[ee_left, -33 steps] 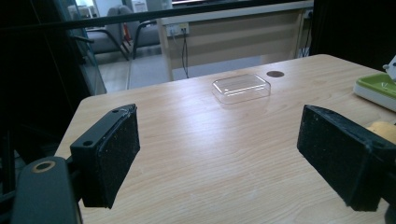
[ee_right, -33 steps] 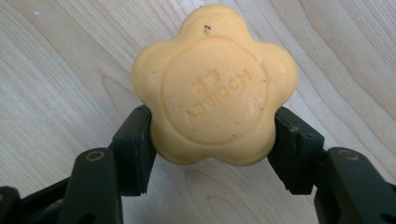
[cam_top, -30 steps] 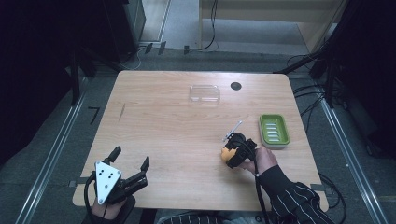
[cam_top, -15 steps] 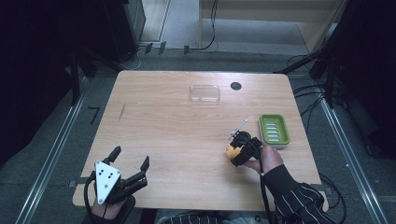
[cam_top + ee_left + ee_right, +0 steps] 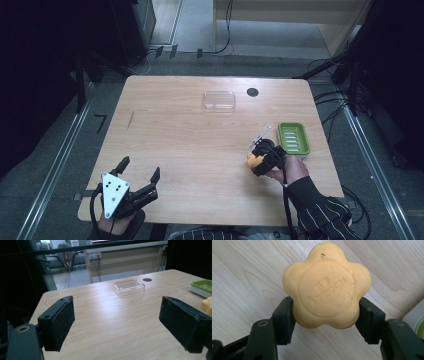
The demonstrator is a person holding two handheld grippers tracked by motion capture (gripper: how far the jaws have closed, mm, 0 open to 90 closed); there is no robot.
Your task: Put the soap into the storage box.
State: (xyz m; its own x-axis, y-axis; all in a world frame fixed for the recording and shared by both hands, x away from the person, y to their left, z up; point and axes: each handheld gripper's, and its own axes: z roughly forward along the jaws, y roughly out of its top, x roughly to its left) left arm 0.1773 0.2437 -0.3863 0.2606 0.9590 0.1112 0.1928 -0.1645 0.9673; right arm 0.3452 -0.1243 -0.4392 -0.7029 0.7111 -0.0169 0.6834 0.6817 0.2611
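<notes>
A: Soap is orange, flower-shaped, stamped with a ring and embossed letters, unreadable upside down.
B: Right gripper clamps its sides above the table, near the green dish. Left gripper gapes, holding nothing.

The green tray is cut off at the frame's edge.

soap: I see pale orange
soap dish: I see green
lid: clear
table: light woodgrain
sleeve: black, white pinstripes
</notes>
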